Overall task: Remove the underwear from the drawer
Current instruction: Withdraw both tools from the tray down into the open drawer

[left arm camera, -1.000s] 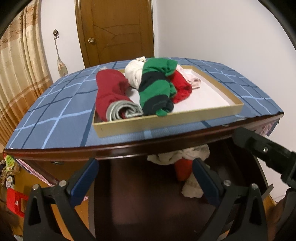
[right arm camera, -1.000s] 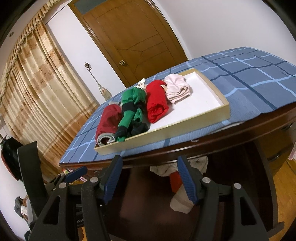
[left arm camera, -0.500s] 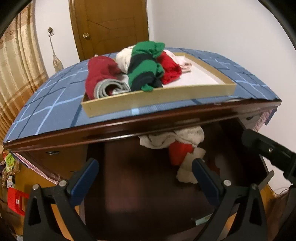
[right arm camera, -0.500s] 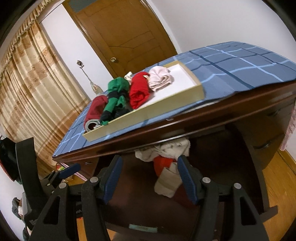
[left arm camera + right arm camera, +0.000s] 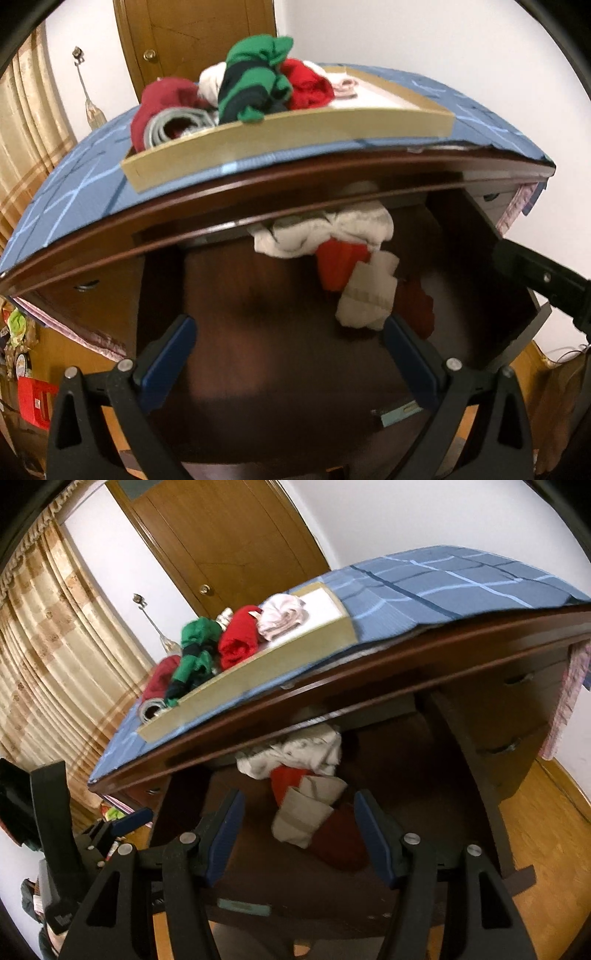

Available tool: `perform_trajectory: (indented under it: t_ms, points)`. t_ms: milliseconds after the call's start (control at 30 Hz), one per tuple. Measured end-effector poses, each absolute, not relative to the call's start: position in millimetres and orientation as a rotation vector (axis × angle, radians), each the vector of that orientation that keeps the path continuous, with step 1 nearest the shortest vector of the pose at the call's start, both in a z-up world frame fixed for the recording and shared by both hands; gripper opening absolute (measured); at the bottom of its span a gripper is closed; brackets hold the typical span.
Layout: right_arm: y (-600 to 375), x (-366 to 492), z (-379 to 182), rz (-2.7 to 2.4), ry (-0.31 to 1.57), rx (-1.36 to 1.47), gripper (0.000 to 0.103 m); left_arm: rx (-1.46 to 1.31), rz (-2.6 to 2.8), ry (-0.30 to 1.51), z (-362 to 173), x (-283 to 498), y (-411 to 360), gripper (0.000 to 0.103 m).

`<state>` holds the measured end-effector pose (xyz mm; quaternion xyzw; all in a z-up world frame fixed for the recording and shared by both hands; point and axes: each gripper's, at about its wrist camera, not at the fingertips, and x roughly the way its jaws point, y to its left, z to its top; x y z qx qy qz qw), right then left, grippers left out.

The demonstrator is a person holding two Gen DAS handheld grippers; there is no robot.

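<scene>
Both your claws are spread apart, nothing between the fingers. Your left gripper (image 5: 288,347) hangs over the open drawer (image 5: 229,332), dark wood, pulled out under the table edge. Your right gripper (image 5: 299,830) hangs over the same drawer, fingers wide.

Underwear pile (image 5: 343,258) sits at the back of the drawer, about 1 o'clock from your left gripper: white piece (image 5: 321,232) on top at the back, red piece (image 5: 338,264) under it, another white folded piece (image 5: 369,295) nearer, dark red piece (image 5: 415,302) at its right. In the right wrist view the pile (image 5: 306,775) is at 12 o'clock from your right gripper, the near white piece (image 5: 303,812) just between and beyond the fingertips, not touched. Blurry, so exact count of pieces unclear.

On the table, blue checked cloth (image 5: 74,192). Tray (image 5: 295,136) sits on it near the front edge, at 12 o'clock. In the tray: dark red roll (image 5: 162,107) at the left, green and navy piece (image 5: 255,81) in the middle, red piece (image 5: 306,88) beside it, pale pink piece (image 5: 282,614) toward the right. Right part of the tray bare white.

Wooden door (image 5: 229,542) at the back, curtain (image 5: 48,646) at 9 o'clock.
</scene>
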<state>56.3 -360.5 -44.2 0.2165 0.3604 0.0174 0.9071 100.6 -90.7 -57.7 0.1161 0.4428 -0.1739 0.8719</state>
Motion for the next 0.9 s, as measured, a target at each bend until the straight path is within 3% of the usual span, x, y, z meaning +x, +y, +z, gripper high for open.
perform_trajectory:
  t_ms: [533, 700, 833, 900]
  points:
    - [-384.3, 50.0, -70.9, -0.03, 0.862, 0.419, 0.064, 0.27, -0.439, 1.116, -92.6, 126.7, -117.6, 0.102]
    - [-392.5, 52.6, -72.0, -0.031, 0.863, 0.438, 0.064, 0.306, -0.504, 1.16, -102.3, 137.9, -145.3, 0.087]
    - [-398.9, 53.5, -72.6, -0.037, 0.868, 0.44, 0.064, 0.355, -0.548, 1.191, -112.7, 143.5, -168.9, 0.081]
    - [-401.6, 55.2, -75.1, -0.041, 0.874, 0.445, 0.064, 0.388, -0.561, 1.197, -116.6, 145.2, -178.3, 0.071]
